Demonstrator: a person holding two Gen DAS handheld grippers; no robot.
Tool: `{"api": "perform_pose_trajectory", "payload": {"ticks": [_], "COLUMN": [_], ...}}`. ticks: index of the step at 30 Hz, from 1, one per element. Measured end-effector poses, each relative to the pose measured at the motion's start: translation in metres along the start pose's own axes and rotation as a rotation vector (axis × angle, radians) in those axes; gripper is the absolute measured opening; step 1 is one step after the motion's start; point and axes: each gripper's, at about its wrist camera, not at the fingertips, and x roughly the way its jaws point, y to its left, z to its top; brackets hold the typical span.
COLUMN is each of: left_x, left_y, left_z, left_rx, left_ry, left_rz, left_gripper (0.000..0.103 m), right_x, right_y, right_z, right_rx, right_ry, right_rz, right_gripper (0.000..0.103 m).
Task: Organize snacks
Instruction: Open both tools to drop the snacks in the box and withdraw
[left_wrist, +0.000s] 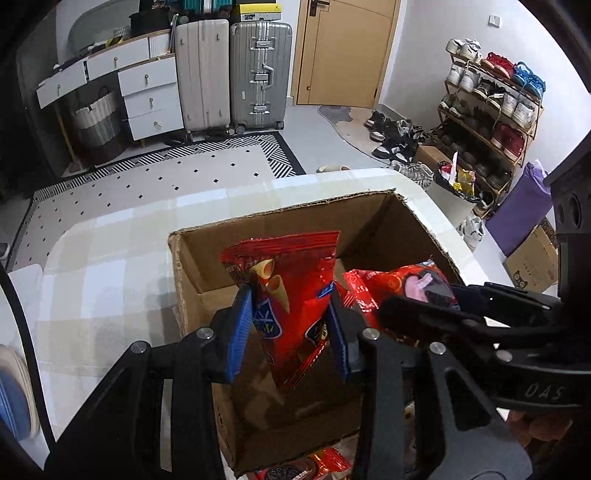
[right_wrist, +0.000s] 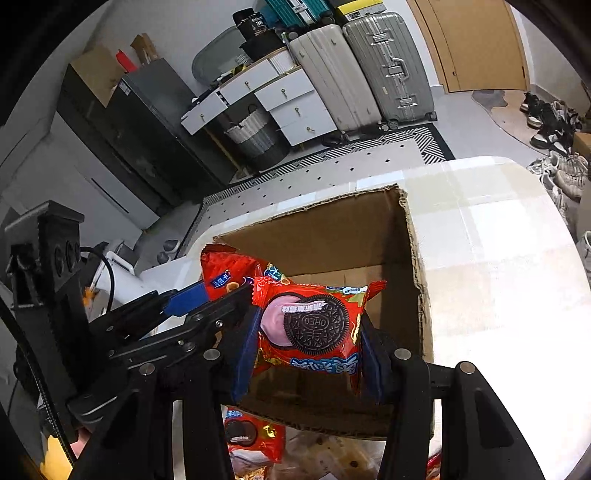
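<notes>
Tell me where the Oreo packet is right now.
In the right wrist view the Oreo packet sits clamped in the right gripper over the open cardboard box, just right of the cone snack bag held in the left gripper.

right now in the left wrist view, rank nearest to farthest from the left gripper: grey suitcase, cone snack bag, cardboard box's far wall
1. cone snack bag, clamped in the left gripper.
2. cardboard box far wall, just beyond the bag on the table.
3. grey suitcase, across the room beside the door.
</notes>
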Motion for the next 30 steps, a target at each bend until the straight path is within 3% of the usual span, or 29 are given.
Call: {"api": "perform_pose_trajectory", "payload": {"ticks": [4,7,12,15,17,22,26,30], "left_x": [0.006,0.005,-0.003,-0.009,-0.020,-0.049,-0.081,-0.122], "left_y": [-0.001,0.001,0.000,0.003,0.007,0.006,0.008,0.010], "left_z": [-0.002,-0.009,-0.014,-0.015,-0.022,-0.029,-0.038,-0.052], "left_rx": [-0.007,-0.001,-0.007,-0.028,-0.041,-0.055,-0.082,-0.122], "left_ry": [0.004,0.009,0.000,0.004,0.001,-0.037,-0.081,-0.130], "left_rz": [0.006,0.056,0.025,0.027,0.056,0.053,0.066,0.038], "left_gripper": [0.035,0.035,0.037,0.046,0.060,0.062,0.078,0.078], "right_x": [-0.004,-0.008,-0.013,-0.019,-0.023,-0.044,-0.072,-0.097], "right_y": [0.004,0.002,0.009,0.009,0.011,0.021,0.039,0.058], "right_z": [-0.005,-0.006,-0.008,-0.009,-0.011,-0.017,-0.022,-0.020], "right_rx": [-0.007,0.011,0.003,0.001,0.005,0.000,-0.041,-0.081], "right_ry": [0.005,-0.002,-0.007,-0.015,-0.019,-0.046,-0.096,-0.120], "right_rz": [-0.016,-0.033,-0.020,-0.021,-0.015,0.004,0.013,0.009], "right_gripper": [0.049,0.051,0.051,0.051,0.051,0.051,0.051,0.051]}}
